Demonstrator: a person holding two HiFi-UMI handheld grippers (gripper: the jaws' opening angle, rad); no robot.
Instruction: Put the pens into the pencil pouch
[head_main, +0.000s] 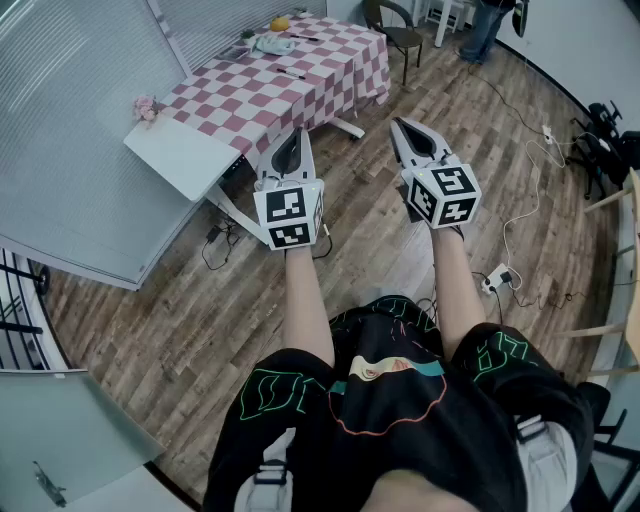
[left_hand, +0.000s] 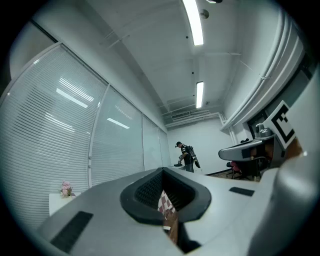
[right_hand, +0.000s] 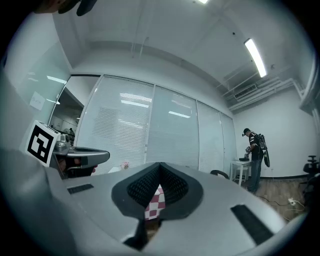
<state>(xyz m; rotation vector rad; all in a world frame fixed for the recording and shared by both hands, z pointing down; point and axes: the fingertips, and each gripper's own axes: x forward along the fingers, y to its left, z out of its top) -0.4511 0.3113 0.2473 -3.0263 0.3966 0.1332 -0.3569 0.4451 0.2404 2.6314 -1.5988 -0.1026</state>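
Pens (head_main: 291, 72) show only as small dark slim shapes on the far worktop (head_main: 228, 96), which has a red-and-white checked cloth. Too little of them can be made out to count them. A pale crumpled thing (head_main: 271, 43), possibly the pencil pouch, lies further back on the same cloth, with a small orange object (head_main: 280, 23) just beyond it. A pink flower (head_main: 146, 107) sits at the left corner, beside a bare white panel (head_main: 186, 156) jutting from the near end.

Both tools are held out over the wooden floor (head_main: 380, 270), well short of the worktop and apart from each other. The left hand-held gripper (head_main: 296, 136) has its jaws pressed together with nothing between them; in the left gripper view (left_hand: 163, 173) only a sliver of checked cloth shows through the notch behind the tips. The right hand-held gripper (head_main: 402, 125) is likewise pressed together and empty, as the right gripper view (right_hand: 160, 167) shows.

A white power strip (head_main: 497, 278) lies on the floor to the right. A dark chair (head_main: 396, 32) stands past the worktop's far end, and another person (right_hand: 255, 155) stands at the far side of the room.
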